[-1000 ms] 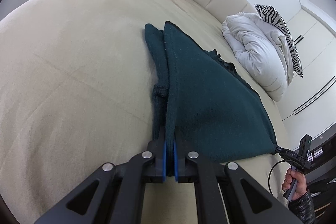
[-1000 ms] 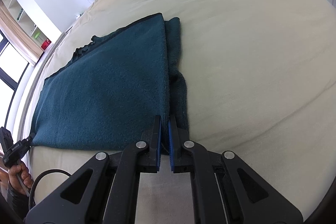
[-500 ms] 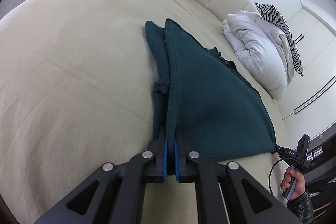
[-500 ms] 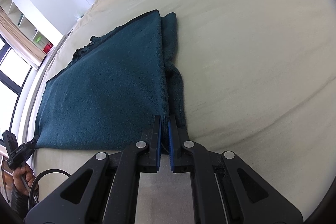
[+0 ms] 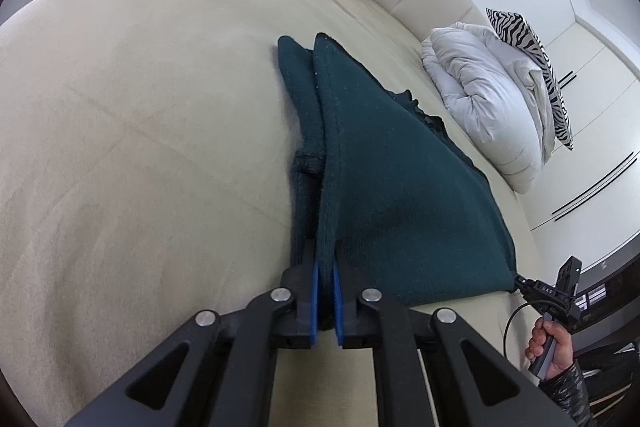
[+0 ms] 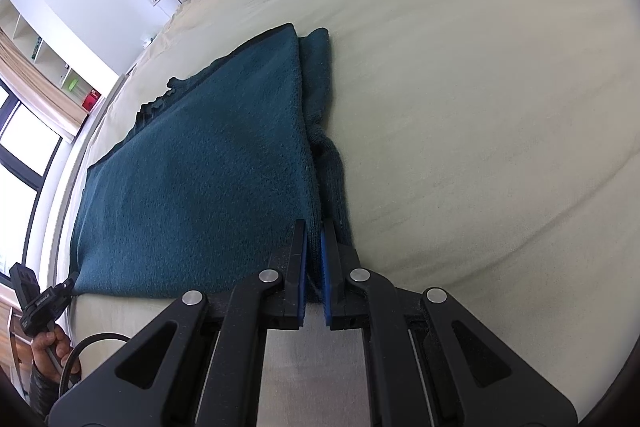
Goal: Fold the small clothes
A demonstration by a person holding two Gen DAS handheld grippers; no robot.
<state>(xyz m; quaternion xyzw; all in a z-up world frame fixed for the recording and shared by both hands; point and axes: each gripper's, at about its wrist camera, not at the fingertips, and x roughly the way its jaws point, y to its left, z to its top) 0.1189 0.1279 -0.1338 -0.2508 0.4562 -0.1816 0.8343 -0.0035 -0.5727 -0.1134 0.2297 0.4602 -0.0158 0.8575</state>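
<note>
Mid-fold on the bed (image 5: pixel 120 107). Left gripper (image 5: pixel 325 291) clamped nearly shut on one near corner of the teal garment (image 5: pixel 392 195); right gripper (image 6: pixel 314 267) pinched likewise on the other near corner. Garment stretched taut ahead of both grippers, upper layer lifted at the near edge, a sleeve-like strip lying flat just outboard of each held edge. Probably next: carry both corners forward together, lay them level on the far edge, then release. Keeping tension even matters, lest the layer skew.
</note>
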